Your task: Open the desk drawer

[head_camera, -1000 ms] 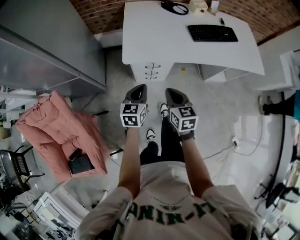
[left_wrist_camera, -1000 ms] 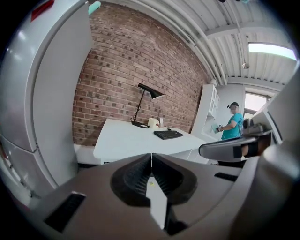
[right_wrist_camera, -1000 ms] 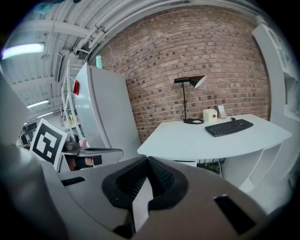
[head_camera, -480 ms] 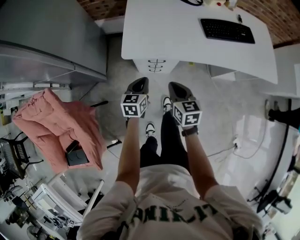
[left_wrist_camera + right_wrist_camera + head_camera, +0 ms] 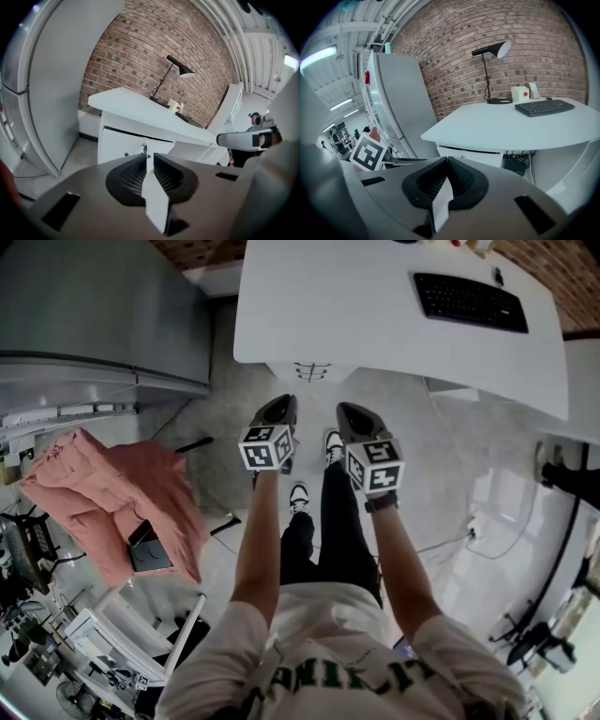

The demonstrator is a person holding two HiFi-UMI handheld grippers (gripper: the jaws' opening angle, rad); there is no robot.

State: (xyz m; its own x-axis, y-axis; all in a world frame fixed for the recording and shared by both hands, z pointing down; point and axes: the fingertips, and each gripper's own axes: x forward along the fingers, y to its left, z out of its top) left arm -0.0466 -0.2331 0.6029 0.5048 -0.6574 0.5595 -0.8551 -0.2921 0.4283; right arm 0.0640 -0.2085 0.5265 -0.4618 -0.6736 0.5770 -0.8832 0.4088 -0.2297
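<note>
The white desk [image 5: 375, 315] stands ahead, and its drawer unit [image 5: 309, 371], with a column of small handles, sits under its near left edge. In the left gripper view the drawer front [image 5: 124, 143] with a small handle [image 5: 144, 149] is straight beyond my left gripper [image 5: 149, 155]. Its jaws have just been opening; a narrow gap shows with nothing in it. My left gripper [image 5: 279, 401] and right gripper [image 5: 349, 411] hang side by side in the air, short of the drawers. The right gripper [image 5: 447, 159] is shut and empty, facing the top drawer [image 5: 473, 154].
A tall grey cabinet [image 5: 103, 315] stands left of the desk. A chair with a pink jacket [image 5: 103, 493] is at the left. A keyboard [image 5: 469, 301] and a black lamp [image 5: 180, 70] are on the desk. Cables [image 5: 469, 531] lie on the floor at the right. The person's feet [image 5: 300, 495] are below the grippers.
The desk's near edge and the drawer unit have come closer to both grippers. The chair with the jacket has slid down and left in the head view.
</note>
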